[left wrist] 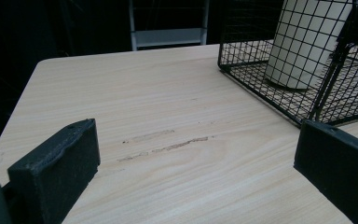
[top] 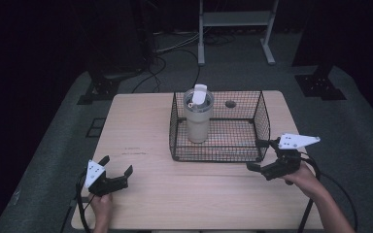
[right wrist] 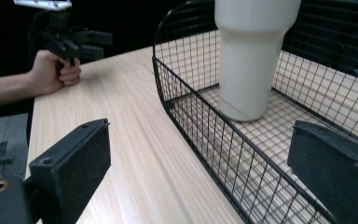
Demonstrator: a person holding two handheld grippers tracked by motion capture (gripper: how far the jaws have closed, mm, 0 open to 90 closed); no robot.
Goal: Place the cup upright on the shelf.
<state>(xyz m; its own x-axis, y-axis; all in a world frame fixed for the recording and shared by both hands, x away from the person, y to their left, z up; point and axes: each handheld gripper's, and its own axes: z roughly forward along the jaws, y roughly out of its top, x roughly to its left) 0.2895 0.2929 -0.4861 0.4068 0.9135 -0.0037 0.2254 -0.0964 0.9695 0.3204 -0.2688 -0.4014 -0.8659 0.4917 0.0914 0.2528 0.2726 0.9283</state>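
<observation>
The table (top: 145, 131) is a pale wood top with a short scuff mark (left wrist: 168, 144) in its near left part. On its far middle sits the basket (top: 262, 114), a black wire box with an open top, its long side running left to right across the table.

The tumbler (top: 197, 116) stands upright inside the basket, in the left half, on the wire floor. Its long axis is vertical, mouth up. The body is cream and narrows toward the base. A lid closes the top, and its white flap stands raised, pointing up and toward the far side of the table. In the right gripper view the tumbler (right wrist: 251, 56) rises behind the near wire wall (right wrist: 200, 126); in the left gripper view the tumbler's (left wrist: 307, 42) lower body shows through the mesh.

The right gripper (top: 262, 155) is held just beside the basket's near right corner, pointing left toward it, jaws wide apart with nothing between them. One jaw seems to lie close to the wire, though contact cannot be told.

The left gripper (top: 116, 167) rests near the table's near left corner, well apart from the basket, angled toward it. Its jaws stand wide and empty over bare wood.
</observation>
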